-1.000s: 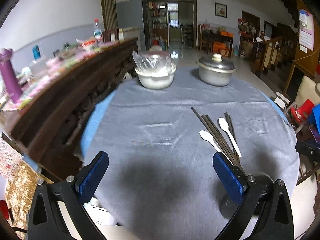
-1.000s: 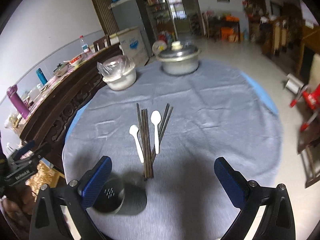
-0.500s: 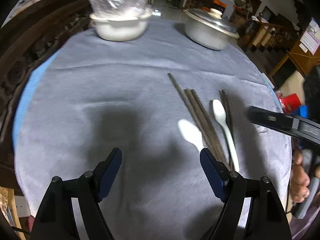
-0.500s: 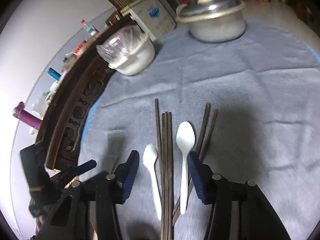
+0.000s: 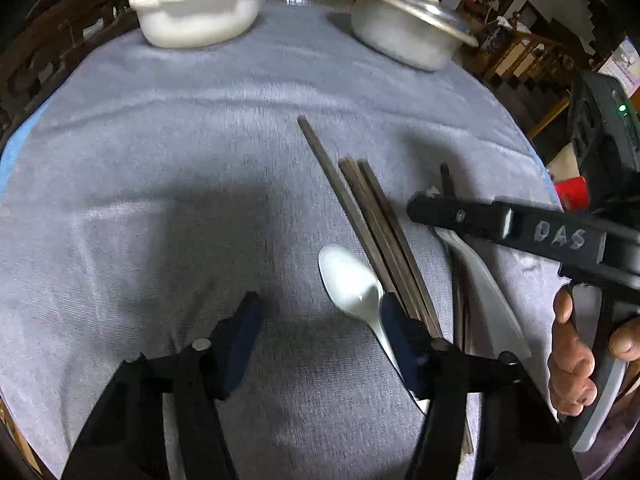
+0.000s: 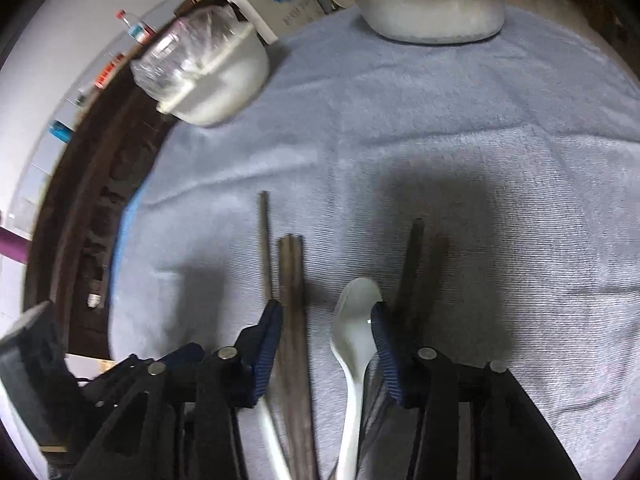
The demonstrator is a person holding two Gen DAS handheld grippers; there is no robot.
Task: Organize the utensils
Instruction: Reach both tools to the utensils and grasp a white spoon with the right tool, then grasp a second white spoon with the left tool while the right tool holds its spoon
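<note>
The step in hand looks like a two-handed pick from the cluster of utensils on the grey-clothed desk (image 5: 168, 168). Both tools are closing, and neither yet presses on anything.

In the right wrist view, the right tool (image 6: 326, 340) straddles the bundle of dark chopsticks (image 6: 291, 280) and the right-hand white spoon (image 6: 354, 328). Its left pad sits just beside the bundle; its right pad touches or nearly touches the edge of the spoon bowl. With two kinds of thing in the gap, the squeeze would likely gather both. To do this well it should centre on one of them, the spoon handle or the bundle alone, and close evenly so nothing skids on the cloth. A second pair of chopsticks (image 6: 414, 264) lies just outside the right pad and should stay clear of it.

In the left wrist view, the left tool (image 5: 316, 336) is half spread over bare cloth. The left-hand white spoon (image 5: 352, 280) lies against its right pad, with the bowl just ahead of the fingertip and the handle passing beside or under it; I cannot tell which. That spoon is therefore not between the pads. I judge the tool needs a small shift toward the chopsticks before it finishes closing, or it will close on nothing.

Both spoons and all the chopsticks lie flat, on the near side of the lidded metal pot (image 5: 404, 28) and the plastic-covered white bowl (image 5: 196, 12).
</note>
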